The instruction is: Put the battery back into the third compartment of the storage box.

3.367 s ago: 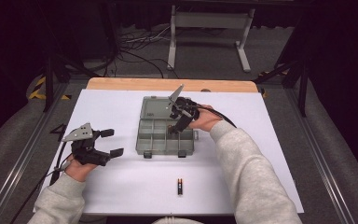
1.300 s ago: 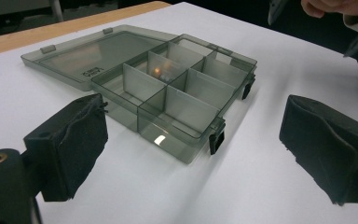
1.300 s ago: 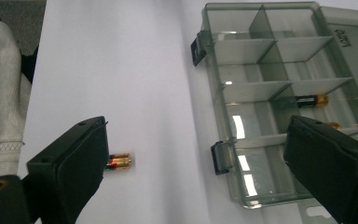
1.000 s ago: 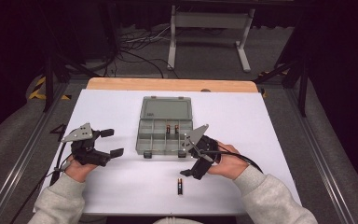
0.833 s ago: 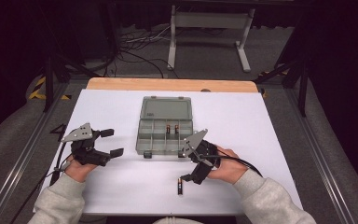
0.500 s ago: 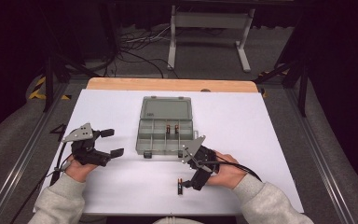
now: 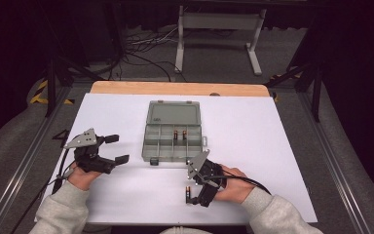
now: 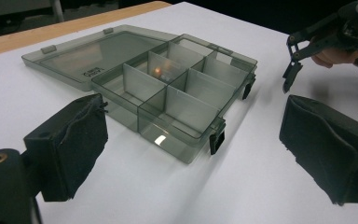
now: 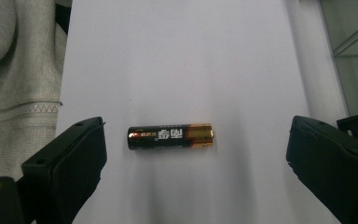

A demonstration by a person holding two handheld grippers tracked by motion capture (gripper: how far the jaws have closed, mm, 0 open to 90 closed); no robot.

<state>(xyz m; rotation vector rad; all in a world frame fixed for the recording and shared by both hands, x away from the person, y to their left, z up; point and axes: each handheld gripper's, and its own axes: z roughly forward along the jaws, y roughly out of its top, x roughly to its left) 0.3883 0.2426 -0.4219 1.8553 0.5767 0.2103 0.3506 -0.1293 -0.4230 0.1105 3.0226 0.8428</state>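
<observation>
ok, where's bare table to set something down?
Free: the broad strip between the organizer box and the table's right edge, and the far-left corner above the left gripper. Crowded: the near edge, where the right gripper straddles the battery.

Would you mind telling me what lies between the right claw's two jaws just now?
A battery lies on the white table between the open right claw jaws, untouched, as the right gripper view shows.

In the high view the right claw [image 7: 194, 195] partly hides the battery [image 7: 187, 191].
</observation>
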